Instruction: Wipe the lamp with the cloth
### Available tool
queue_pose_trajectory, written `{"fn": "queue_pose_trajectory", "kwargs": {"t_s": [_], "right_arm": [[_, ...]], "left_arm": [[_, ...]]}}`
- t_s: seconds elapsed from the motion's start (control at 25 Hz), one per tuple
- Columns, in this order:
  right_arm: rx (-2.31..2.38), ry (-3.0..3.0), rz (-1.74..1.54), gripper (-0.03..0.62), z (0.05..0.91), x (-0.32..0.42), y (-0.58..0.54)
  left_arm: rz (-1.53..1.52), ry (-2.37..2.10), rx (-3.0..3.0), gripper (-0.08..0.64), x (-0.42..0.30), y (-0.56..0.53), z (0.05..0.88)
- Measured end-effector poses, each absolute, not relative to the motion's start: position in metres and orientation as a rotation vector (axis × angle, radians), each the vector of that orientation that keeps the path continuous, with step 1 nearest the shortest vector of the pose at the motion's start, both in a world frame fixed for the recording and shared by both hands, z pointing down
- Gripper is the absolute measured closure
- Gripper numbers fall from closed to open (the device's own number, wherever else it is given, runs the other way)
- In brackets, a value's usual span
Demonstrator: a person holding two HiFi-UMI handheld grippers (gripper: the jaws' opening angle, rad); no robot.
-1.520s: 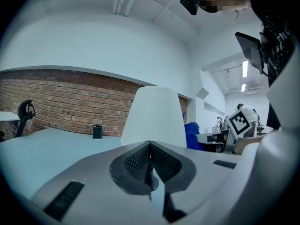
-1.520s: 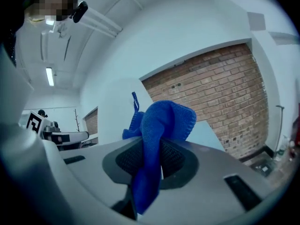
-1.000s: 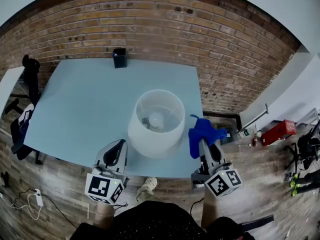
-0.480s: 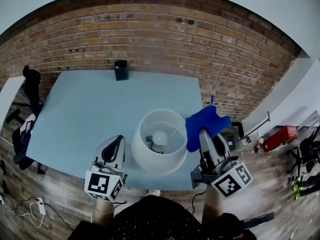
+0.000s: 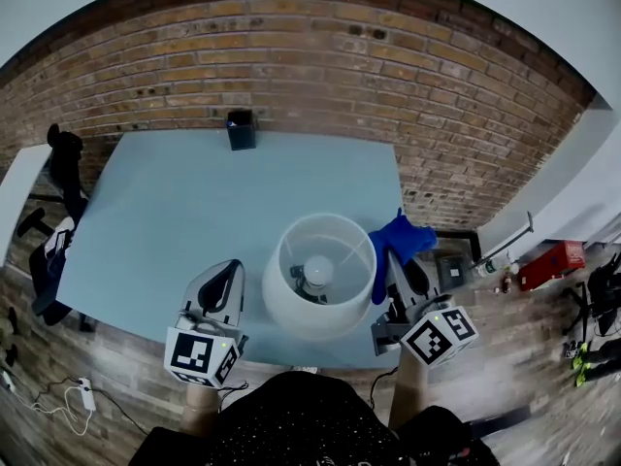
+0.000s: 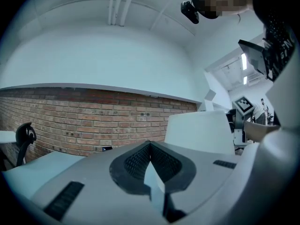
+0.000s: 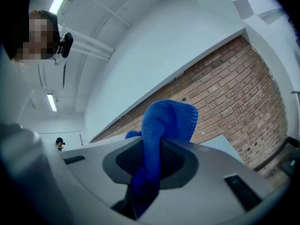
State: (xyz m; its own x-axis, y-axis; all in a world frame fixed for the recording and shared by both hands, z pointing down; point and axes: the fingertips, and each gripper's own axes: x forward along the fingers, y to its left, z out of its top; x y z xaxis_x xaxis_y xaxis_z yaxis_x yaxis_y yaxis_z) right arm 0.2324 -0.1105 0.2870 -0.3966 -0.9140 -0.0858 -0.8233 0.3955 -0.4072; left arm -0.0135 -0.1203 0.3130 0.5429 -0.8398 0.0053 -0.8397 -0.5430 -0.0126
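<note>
My left claw hovers over the near edge of the pale blue bench, left of the lamp, its jaws pressed together with nothing between them. The white lamp stands on the bench near its near edge, between my two claws, and I look down through its open shade at the bulb. Right of it, my right claw is clamped on the blue cloth, which bunches up out of the jaws and hangs at the shade's right rim, seemingly touching it. A small dark box sits at the bench's far edge.
</note>
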Motion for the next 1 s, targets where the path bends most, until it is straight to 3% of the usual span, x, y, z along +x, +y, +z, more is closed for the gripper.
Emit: {"fn": "queue_pose_trajectory", "kwargs": {"t_s": [0.68,1.0], "right_arm": [[-1.508,2.429,-0.790,0.518,0.392,0.260,-0.160],[-1.134,2.561,-0.618,0.518,0.291,0.254,-0.186]], "left_arm": [[-0.047,1.525,-2.804,0.551,-0.011,-0.159,0.338],[-0.013,1.510,-2.773,0.552,-0.007,-0.186,0.317]]}}
